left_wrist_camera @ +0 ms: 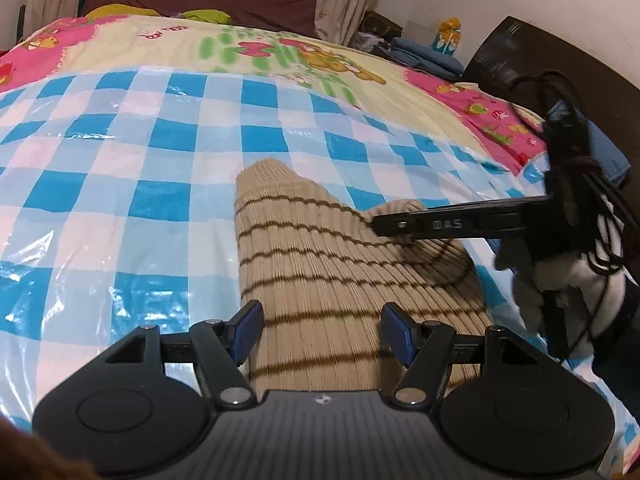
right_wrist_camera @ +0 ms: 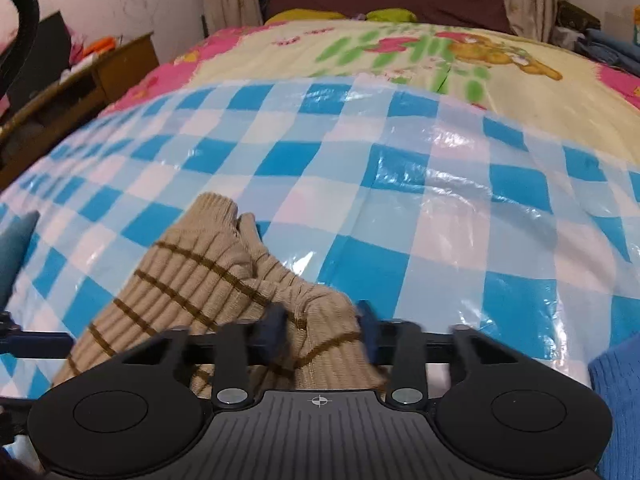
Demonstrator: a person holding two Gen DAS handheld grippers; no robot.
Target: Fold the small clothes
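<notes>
A beige ribbed knit garment with thin brown stripes (left_wrist_camera: 320,264) lies on a blue-and-white checked plastic sheet (left_wrist_camera: 120,152). My left gripper (left_wrist_camera: 322,330) is open, its blue pads either side of the garment's near part. My right gripper (right_wrist_camera: 324,330) has its pads around a bunched fold of the same garment (right_wrist_camera: 192,276), with the jaws still some way apart. In the left wrist view the right gripper's black finger (left_wrist_camera: 424,226) reaches in from the right onto the garment's far edge.
The checked sheet (right_wrist_camera: 400,184) covers a bed with a cartoon-print quilt (left_wrist_camera: 280,52). A blue knit item (right_wrist_camera: 616,400) lies at the right. A wooden desk (right_wrist_camera: 80,76) stands left of the bed, a dark headboard (left_wrist_camera: 540,52) and cables to the right.
</notes>
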